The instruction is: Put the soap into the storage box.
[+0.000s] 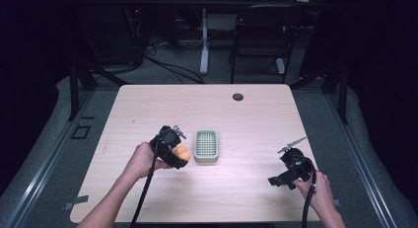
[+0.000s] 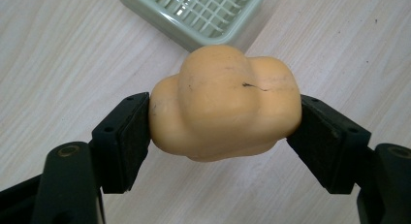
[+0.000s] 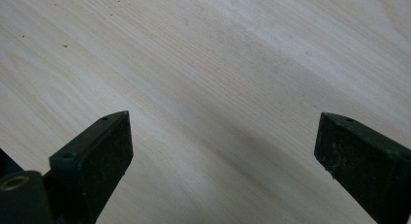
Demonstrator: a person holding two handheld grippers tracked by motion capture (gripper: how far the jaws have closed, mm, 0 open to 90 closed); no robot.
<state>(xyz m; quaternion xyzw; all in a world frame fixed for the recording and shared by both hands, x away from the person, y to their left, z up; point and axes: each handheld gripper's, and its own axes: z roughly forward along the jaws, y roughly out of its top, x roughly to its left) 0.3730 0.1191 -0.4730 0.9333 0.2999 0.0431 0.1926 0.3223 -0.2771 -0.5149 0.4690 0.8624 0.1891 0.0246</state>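
Observation:
An orange, lumpy soft piece [image 2: 223, 103], bun-shaped with a small crack on top, is clamped between the two black pads of my left gripper [image 2: 224, 120]. In the high view the left gripper [image 1: 178, 157] holds this orange piece [image 1: 182, 152] just left of a pale green slotted tray [image 1: 206, 145] in the middle of the table. The same tray's corner [image 2: 194, 15] lies just beyond the piece in the left gripper view. My right gripper [image 1: 277, 180] rests near the table's right front, jaws wide apart over bare wood [image 3: 223, 136].
The light wooden table [image 1: 148, 104] has a dark round grommet [image 1: 238, 96] near its far edge. Behind the table stand a black chair [image 1: 263, 35] and a white desk leg [image 1: 204, 40]. Cables trail from both grippers toward the front edge.

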